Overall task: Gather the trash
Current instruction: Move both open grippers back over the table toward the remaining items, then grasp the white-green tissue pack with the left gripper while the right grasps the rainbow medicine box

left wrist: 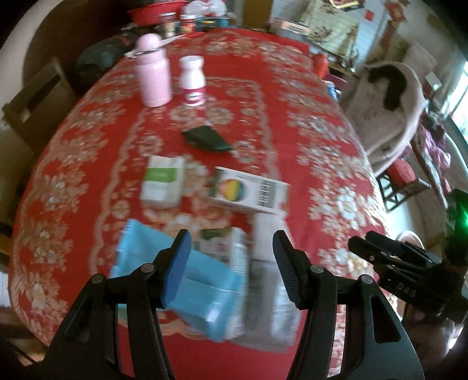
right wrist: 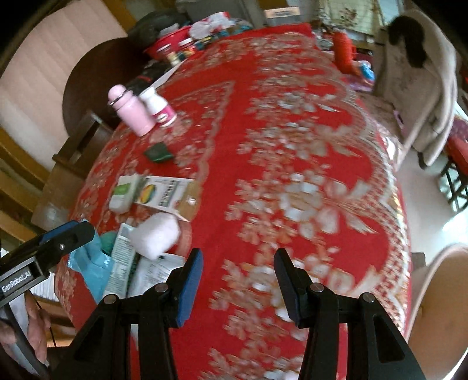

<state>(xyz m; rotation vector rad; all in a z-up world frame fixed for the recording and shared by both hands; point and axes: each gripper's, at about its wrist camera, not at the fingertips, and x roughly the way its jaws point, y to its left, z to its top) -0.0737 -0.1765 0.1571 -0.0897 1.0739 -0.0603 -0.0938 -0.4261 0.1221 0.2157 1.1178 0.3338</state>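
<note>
Trash lies on the red floral tablecloth (left wrist: 307,122). A blue plastic bag (left wrist: 201,295) lies near the table's front edge with a white tube (left wrist: 238,263) and a clear wrapper (left wrist: 272,304) beside it. Behind them lie a white-and-green box (left wrist: 163,181), a colourful carton with a barcode (left wrist: 251,191) and a dark green wrapper (left wrist: 206,138). My left gripper (left wrist: 232,269) is open and empty just above the bag and tube. My right gripper (right wrist: 238,288) is open and empty over bare cloth, right of a crumpled white tissue (right wrist: 155,236) and the carton (right wrist: 166,197).
A pink flask (left wrist: 153,71) and a white pill bottle (left wrist: 192,81) stand at the far left. Jars and a red bowl (left wrist: 155,11) crowd the far edge. A chair with a beige coat (left wrist: 389,102) stands to the right. A wooden chair (left wrist: 32,99) stands to the left.
</note>
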